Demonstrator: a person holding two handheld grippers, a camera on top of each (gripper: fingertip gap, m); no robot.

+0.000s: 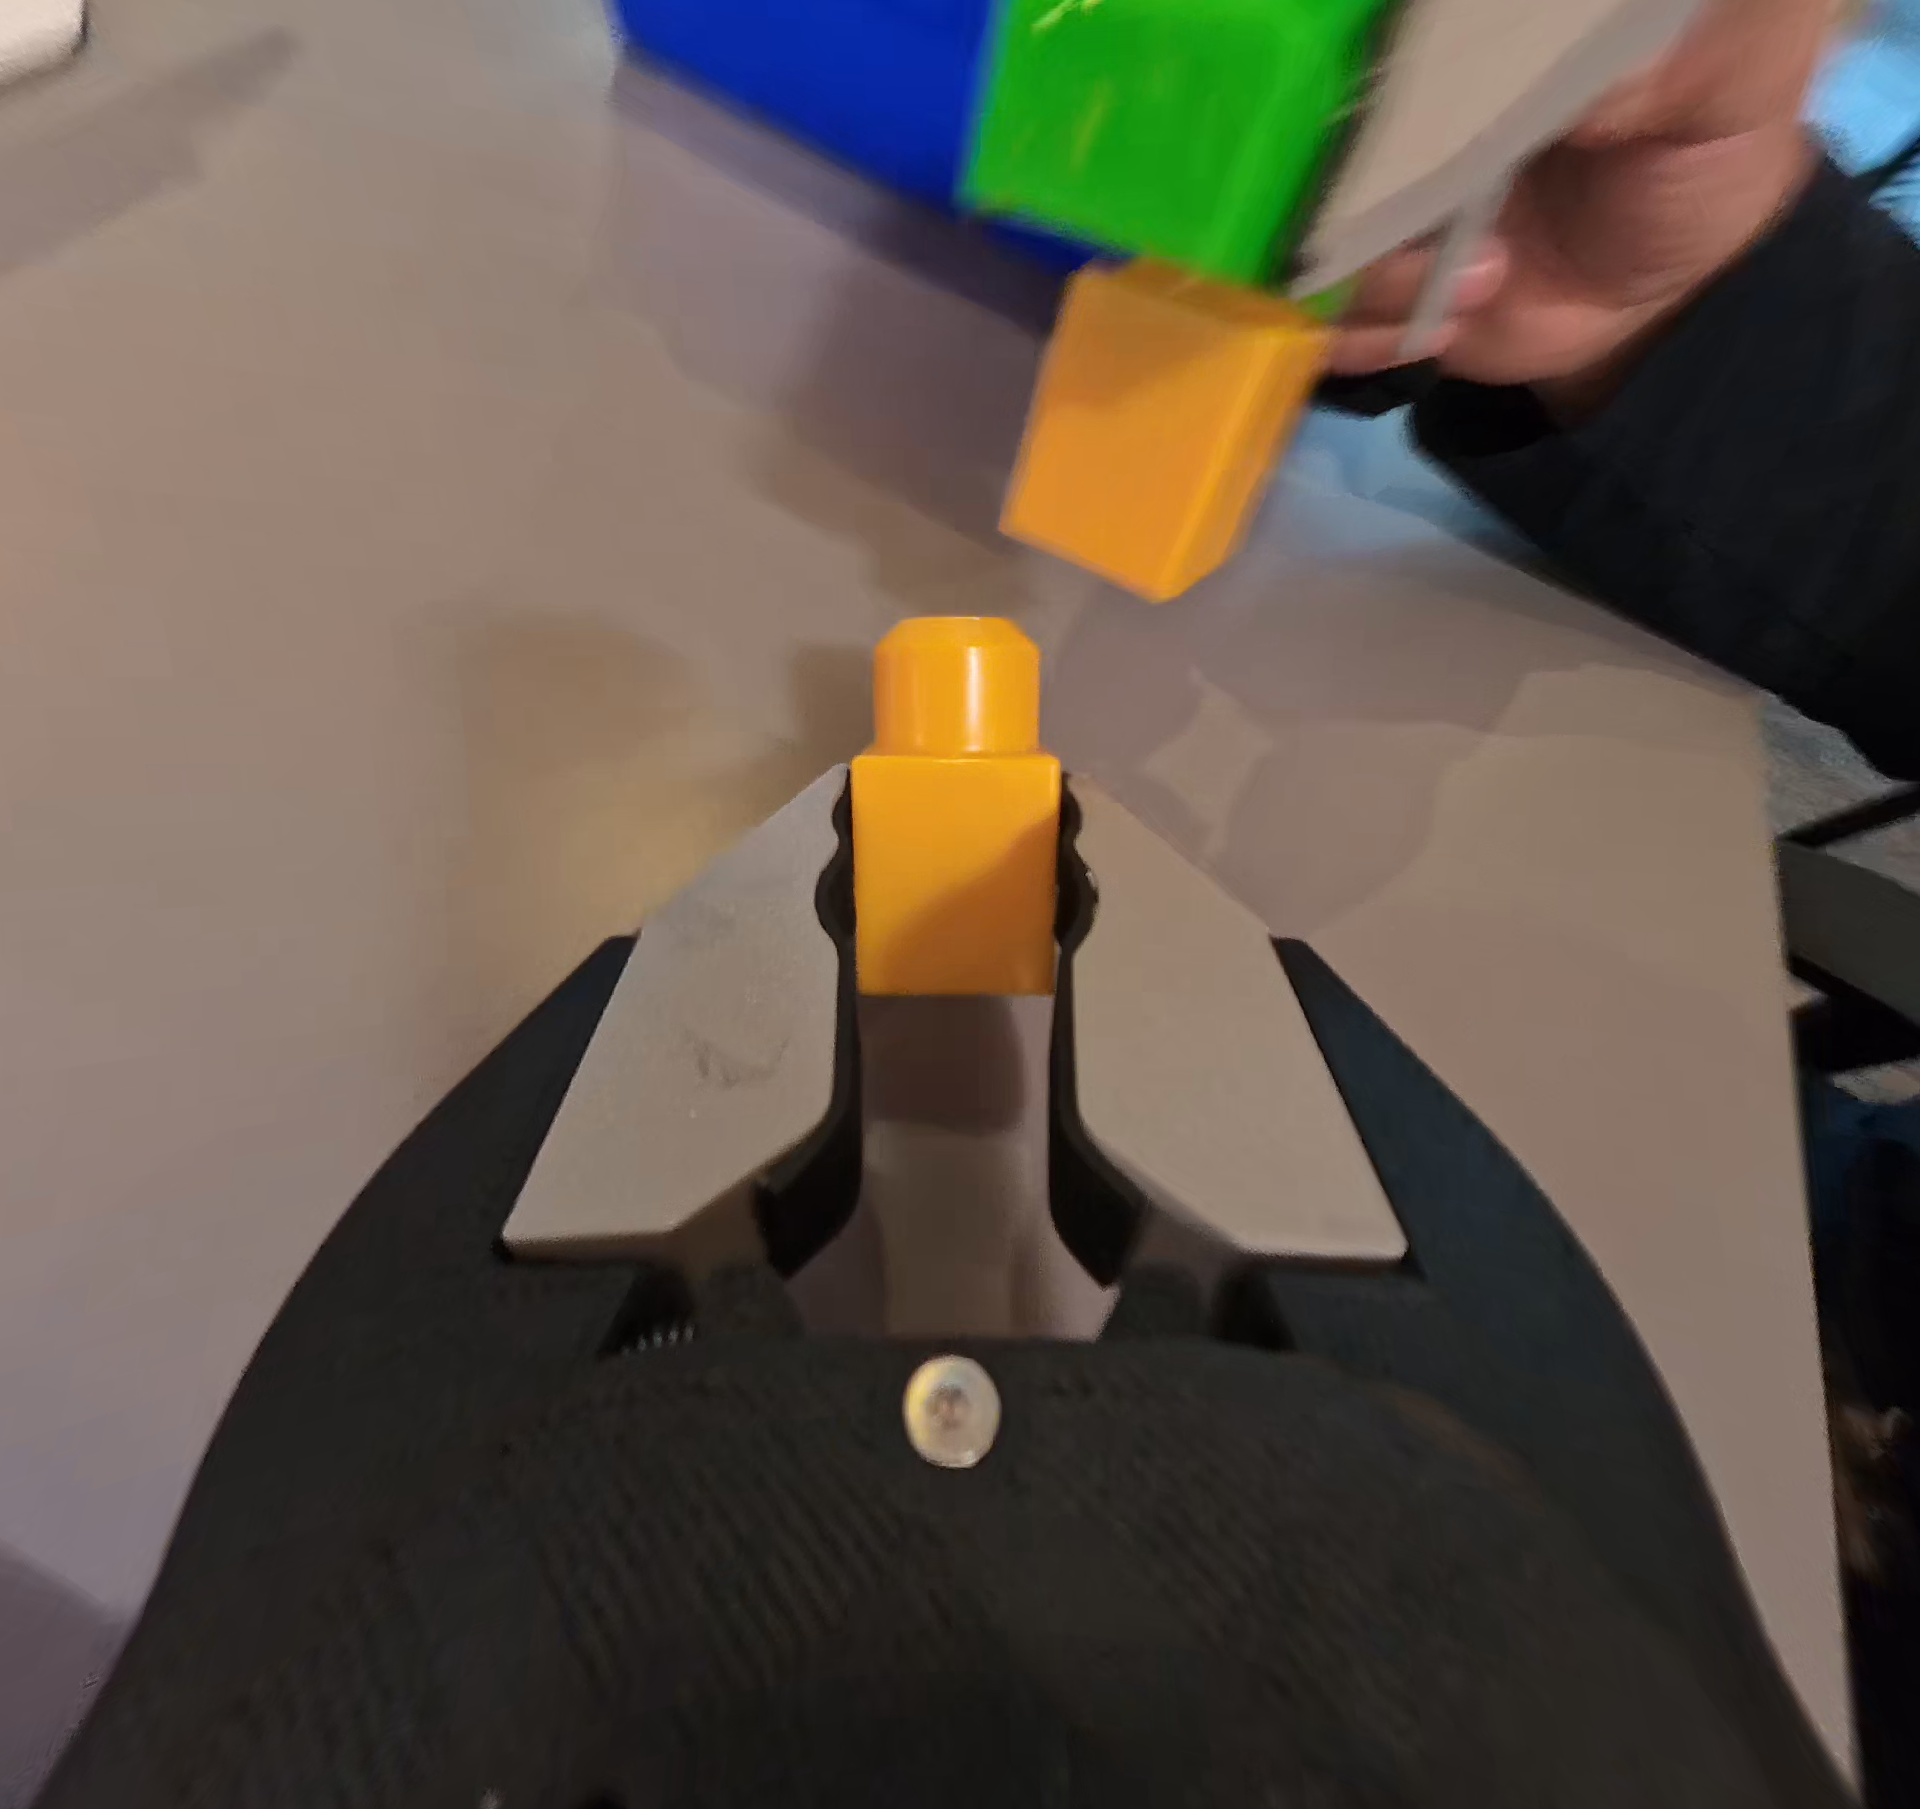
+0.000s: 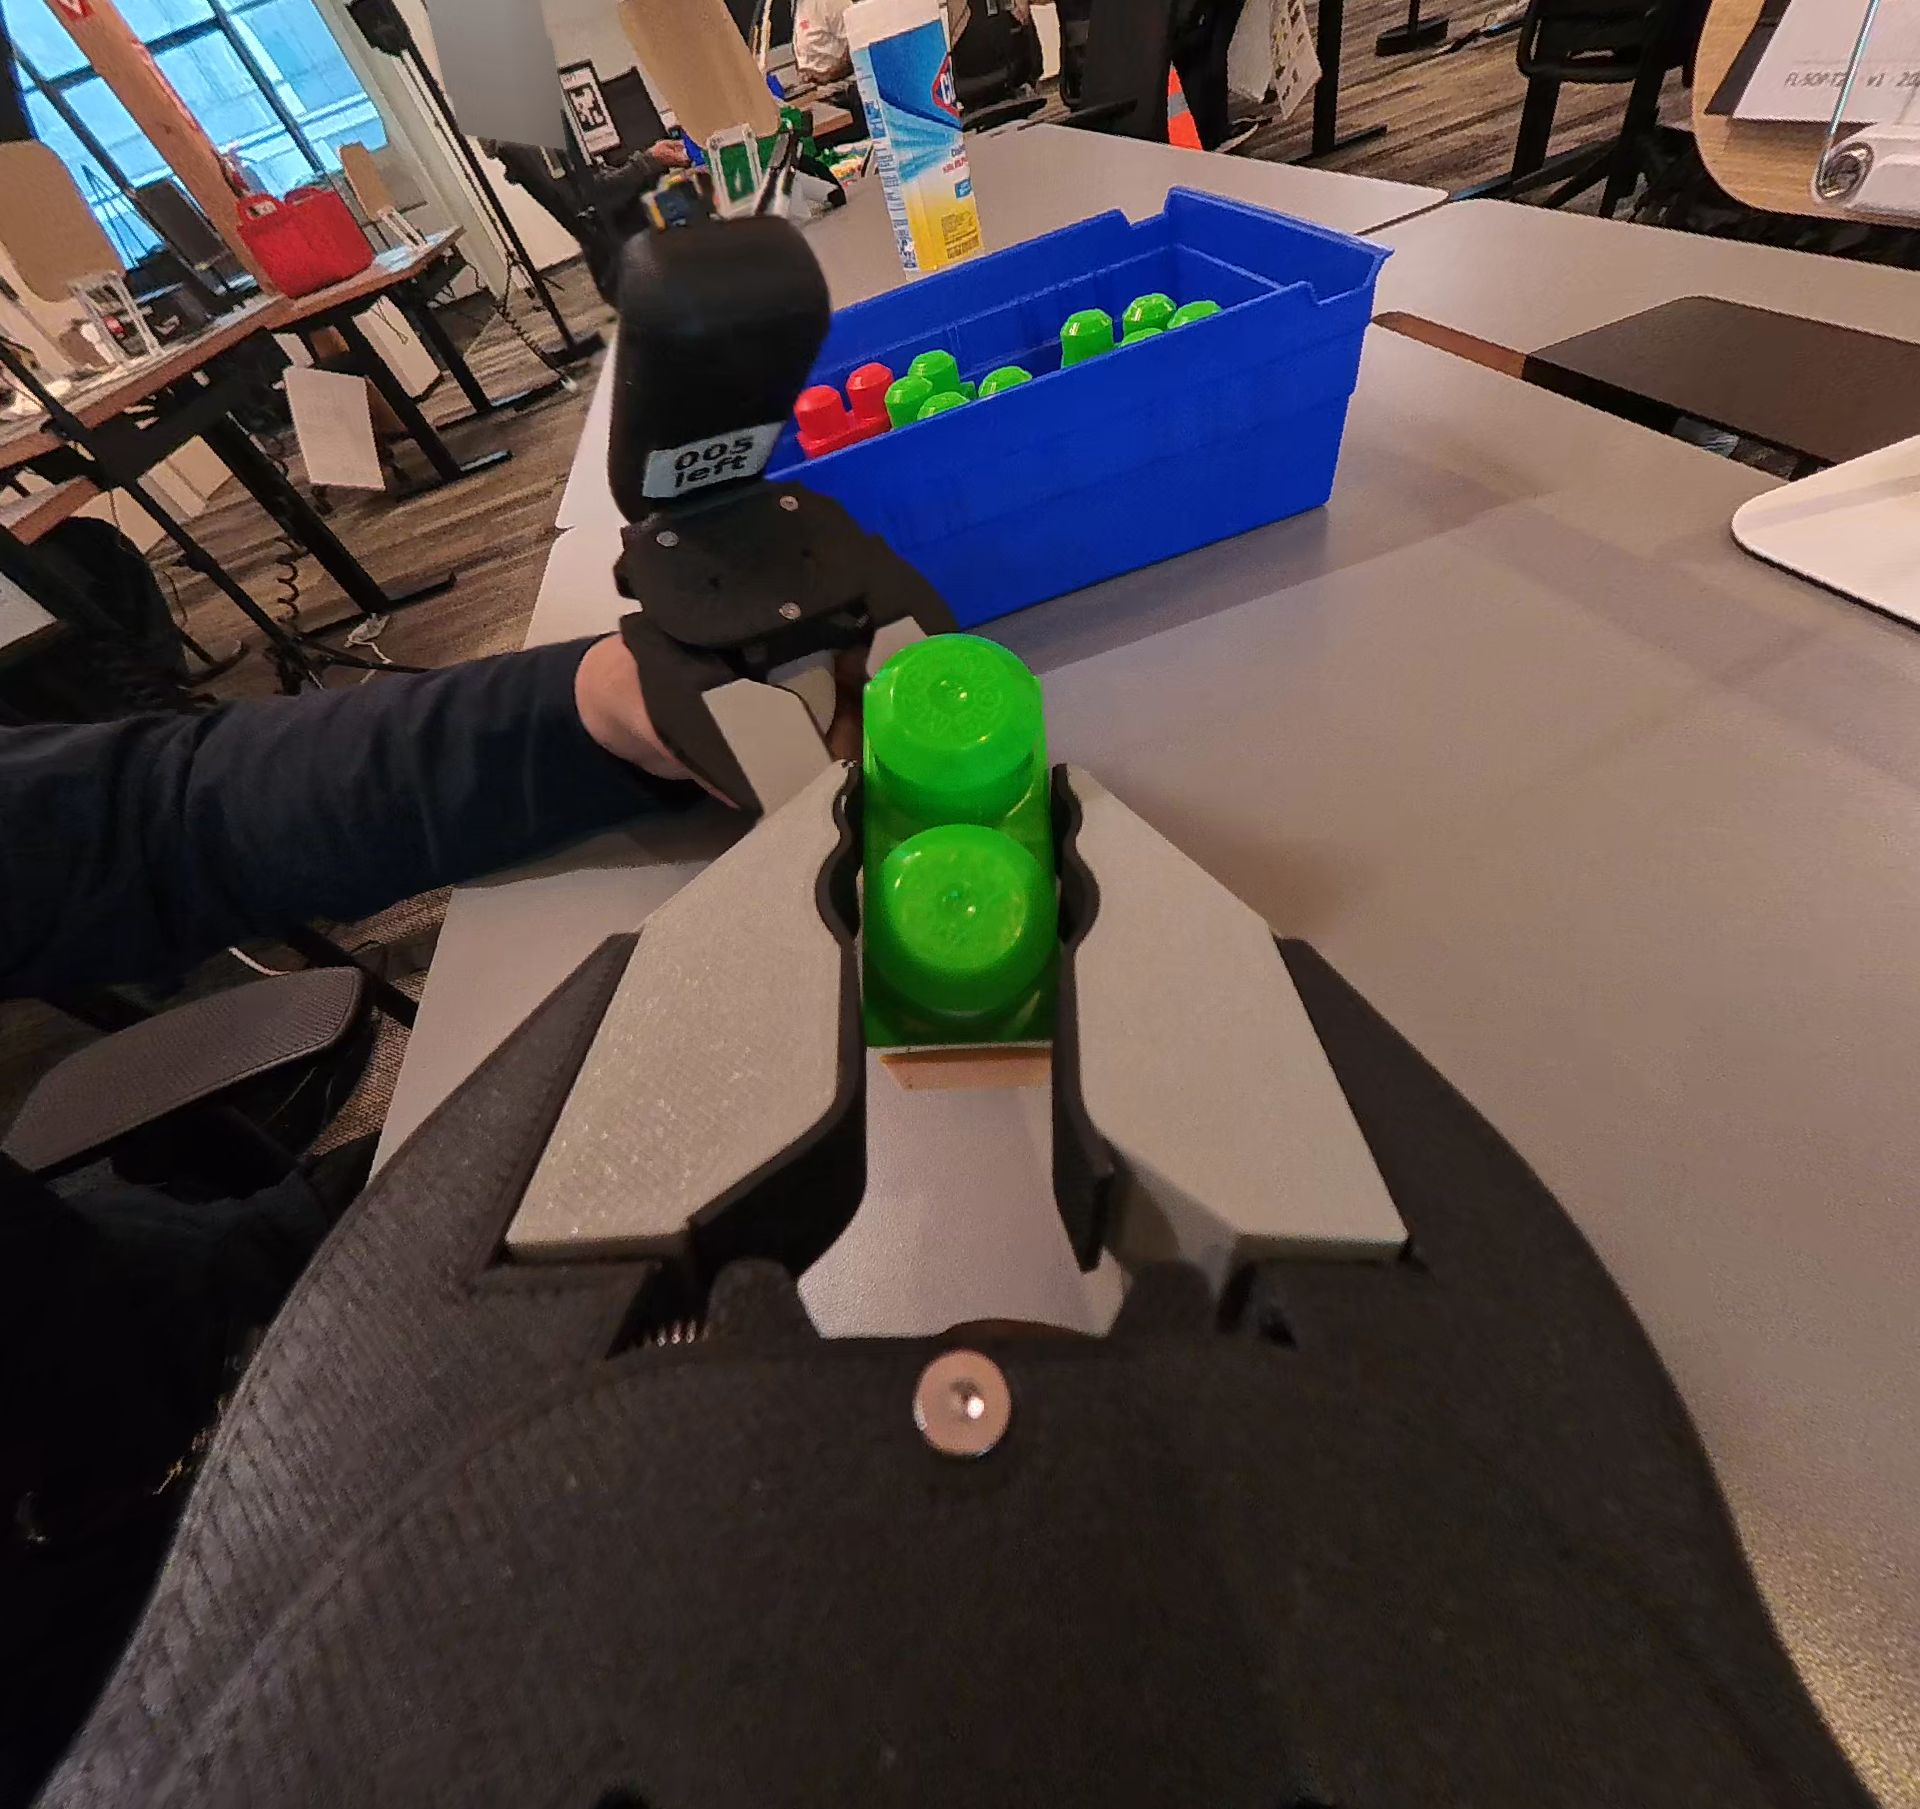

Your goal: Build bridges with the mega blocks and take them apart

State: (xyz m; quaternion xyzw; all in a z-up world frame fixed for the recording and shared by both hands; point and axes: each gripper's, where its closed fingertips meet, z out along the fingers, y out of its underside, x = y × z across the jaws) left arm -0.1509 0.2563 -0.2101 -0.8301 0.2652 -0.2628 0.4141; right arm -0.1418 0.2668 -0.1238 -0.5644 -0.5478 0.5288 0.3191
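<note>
While both tools are loaded, the grips look sound: the left gripper pinches a single-stud orange block, both pads pressed flat on its side walls, stud pointing to 12 o'clock, block apparently lifted off the grey table. The right gripper pinches a two-stud green block across its narrow width, pads tight on both long walls, studs facing the camera. In the left wrist view that green block sits at 1 o'clock with a second orange block plugged under one end; it is motion-blurred, so how firmly the joint is seated is hard to tell.

Handling call: hollow moulded plastic, light, stiff, glossy and a bit slippery. Not fragile. Best hold is on the flat side walls, as now; the round studs would roll out of the pads. The stud joint is friction-fit, so joining or splitting likely needs a straight push or pull along the stud axis.

Further out, a blue bin at 12 to 1 o'clock in the right wrist view holds spare green blocks and red blocks. Behind it stands a wipes canister.
</note>
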